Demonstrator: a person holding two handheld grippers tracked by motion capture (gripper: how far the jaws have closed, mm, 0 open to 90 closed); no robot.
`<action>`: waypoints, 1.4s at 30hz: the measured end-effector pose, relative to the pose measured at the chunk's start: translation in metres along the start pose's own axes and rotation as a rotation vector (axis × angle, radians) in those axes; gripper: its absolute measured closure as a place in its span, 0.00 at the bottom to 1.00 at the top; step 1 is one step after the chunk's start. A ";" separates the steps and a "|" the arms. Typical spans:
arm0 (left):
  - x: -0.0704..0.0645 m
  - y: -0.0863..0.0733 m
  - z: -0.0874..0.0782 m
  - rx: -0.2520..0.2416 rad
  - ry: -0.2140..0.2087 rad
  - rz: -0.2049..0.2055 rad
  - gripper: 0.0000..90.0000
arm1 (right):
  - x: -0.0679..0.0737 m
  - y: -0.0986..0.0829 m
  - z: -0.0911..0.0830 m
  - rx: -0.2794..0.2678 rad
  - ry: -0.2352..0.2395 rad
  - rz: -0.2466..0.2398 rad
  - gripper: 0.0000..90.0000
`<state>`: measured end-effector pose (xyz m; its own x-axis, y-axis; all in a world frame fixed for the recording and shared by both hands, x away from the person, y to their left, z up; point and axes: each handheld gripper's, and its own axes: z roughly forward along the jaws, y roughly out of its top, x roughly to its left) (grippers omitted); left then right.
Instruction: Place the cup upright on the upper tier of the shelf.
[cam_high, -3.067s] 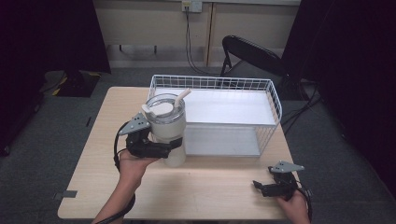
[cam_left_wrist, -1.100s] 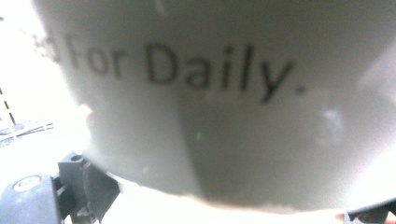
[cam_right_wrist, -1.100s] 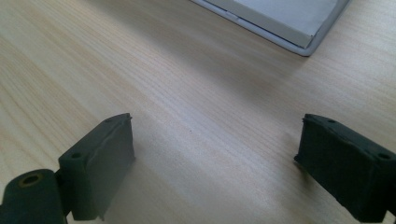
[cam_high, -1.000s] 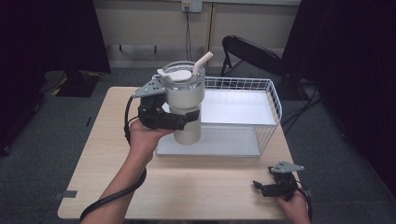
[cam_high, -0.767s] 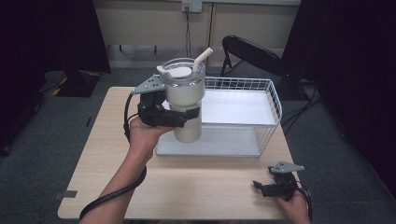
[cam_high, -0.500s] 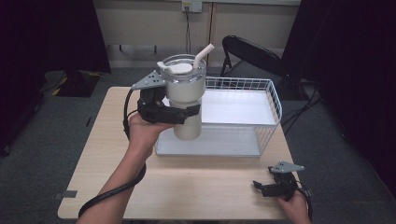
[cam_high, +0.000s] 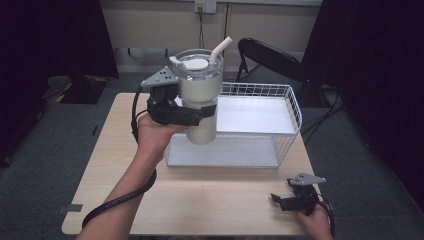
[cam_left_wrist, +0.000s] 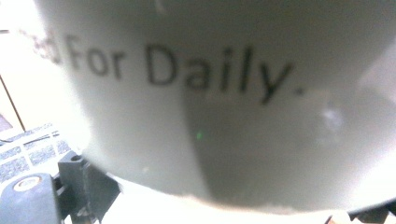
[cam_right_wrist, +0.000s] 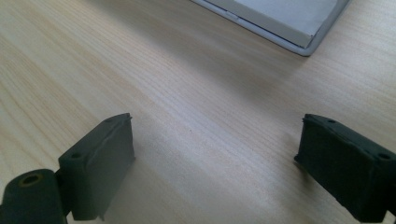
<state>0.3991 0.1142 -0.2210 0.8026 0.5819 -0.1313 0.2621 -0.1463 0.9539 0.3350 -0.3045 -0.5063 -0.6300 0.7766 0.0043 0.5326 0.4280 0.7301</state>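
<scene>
A cream tumbler with a clear lid and a white straw hangs in the air over the left end of the white wire basket. My left gripper is shut on its body from the left. In the left gripper view the tumbler wall with dark lettering sits right against the camera. My right gripper rests low over the table's near right corner, open, with bare wood between its jaws.
The basket's white tray base stands on the wooden table; its corner appears in the right gripper view. A black folding chair stands behind the table. Cables trail from both grippers.
My left gripper has lifted the tumbler off the table beside the basket and carried it up and to the right, over the basket's left end. The right gripper has stayed still.
</scene>
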 end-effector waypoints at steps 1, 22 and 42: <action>0.000 0.001 0.000 0.000 0.003 0.002 0.11 | 0.000 0.000 0.000 0.000 0.000 0.000 0.11; 0.001 0.023 0.014 0.000 0.008 0.017 0.11 | 0.000 0.000 0.000 0.000 0.000 -0.001 0.11; 0.011 0.031 0.038 0.004 0.031 0.019 0.11 | 0.000 0.000 0.000 0.000 -0.001 0.000 0.11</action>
<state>0.4363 0.0856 -0.2026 0.7907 0.6032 -0.1043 0.2486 -0.1607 0.9552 0.3350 -0.3045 -0.5063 -0.6298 0.7767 0.0038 0.5326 0.4283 0.7300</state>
